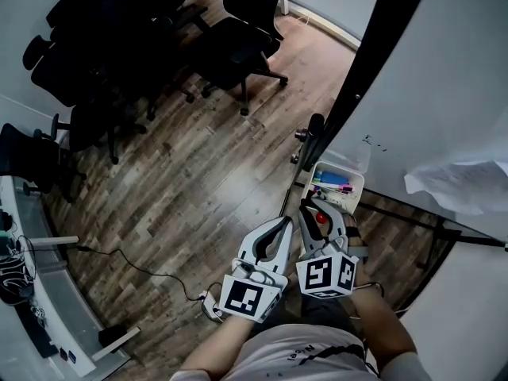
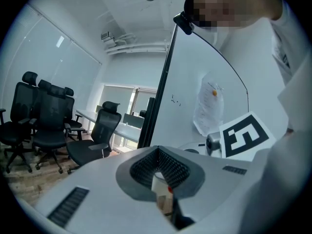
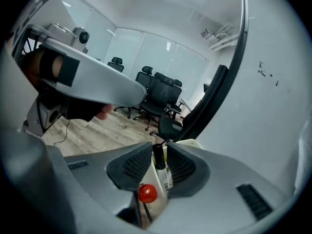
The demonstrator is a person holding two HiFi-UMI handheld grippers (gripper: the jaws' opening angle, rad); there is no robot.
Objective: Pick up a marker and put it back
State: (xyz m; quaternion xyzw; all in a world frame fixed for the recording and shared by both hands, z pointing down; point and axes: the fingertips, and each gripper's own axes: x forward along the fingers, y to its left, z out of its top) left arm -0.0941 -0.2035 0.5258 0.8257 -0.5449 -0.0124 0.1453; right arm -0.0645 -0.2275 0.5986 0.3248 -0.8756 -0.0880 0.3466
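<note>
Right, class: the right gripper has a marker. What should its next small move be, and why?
Probably ease the right gripper forward and down toward the tray. Its jaws are closed on the marker, and in the head view the tray lies just beyond them, with other markers in it.

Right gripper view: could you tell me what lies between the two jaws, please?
A marker, black-tipped with a white labelled body, stands clamped between the jaws of the right gripper; the right gripper view shows it plainly.

Nothing legible — print on the marker (image 3: 164,178) label is too small
</note>
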